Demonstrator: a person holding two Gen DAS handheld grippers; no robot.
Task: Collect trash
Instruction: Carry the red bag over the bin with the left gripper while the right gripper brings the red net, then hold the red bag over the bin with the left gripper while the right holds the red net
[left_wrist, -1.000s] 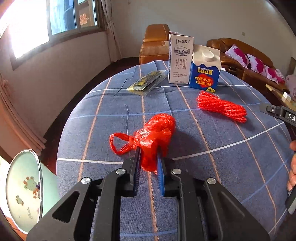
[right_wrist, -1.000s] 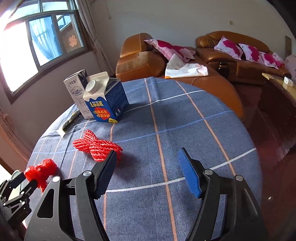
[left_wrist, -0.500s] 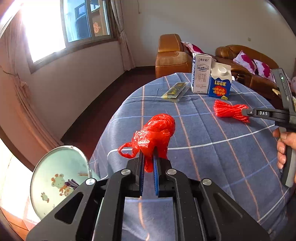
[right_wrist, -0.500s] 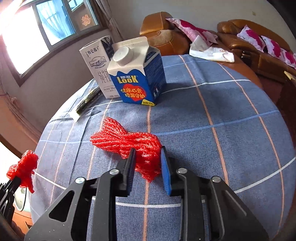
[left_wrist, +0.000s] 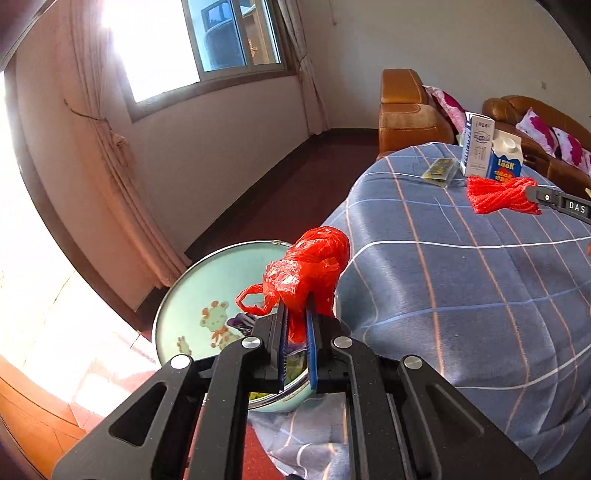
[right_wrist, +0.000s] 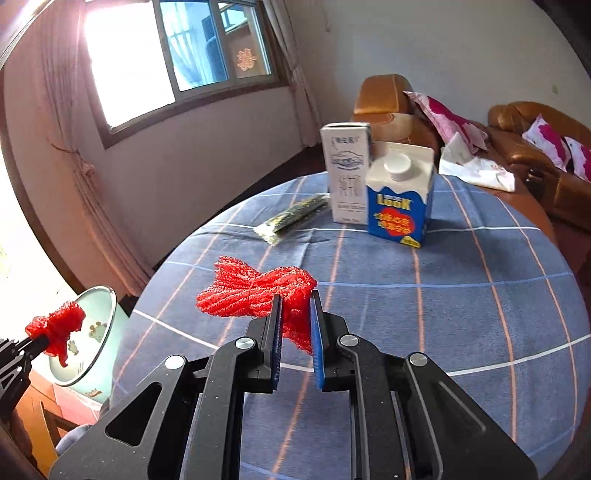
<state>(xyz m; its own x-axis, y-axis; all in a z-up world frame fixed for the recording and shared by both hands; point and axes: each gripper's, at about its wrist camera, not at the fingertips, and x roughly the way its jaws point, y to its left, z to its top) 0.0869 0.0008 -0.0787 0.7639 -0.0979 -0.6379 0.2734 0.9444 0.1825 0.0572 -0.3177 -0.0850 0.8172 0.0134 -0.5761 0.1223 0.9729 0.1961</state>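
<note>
My left gripper (left_wrist: 295, 317) is shut on a crumpled red plastic bag (left_wrist: 310, 269) and holds it over the open mint-green trash bin (left_wrist: 195, 295) beside the table. The bag also shows at the left of the right wrist view (right_wrist: 59, 328), in front of the bin (right_wrist: 92, 332). My right gripper (right_wrist: 295, 314) is shut on a red mesh net (right_wrist: 251, 295) and holds it just above the blue checked tablecloth (right_wrist: 443, 314). In the left wrist view the net (left_wrist: 498, 195) hangs from the right gripper's tip.
A white milk carton (right_wrist: 347, 173), a blue LOOK carton (right_wrist: 399, 195) and a dark flat wrapper (right_wrist: 295, 218) sit on the far side of the table. Brown sofas (right_wrist: 535, 147) with pink cushions stand behind. A window and curtains are on the left.
My left gripper carried the red bag off the table to above the bin. My right gripper closed on the red net and lifted it slightly.
</note>
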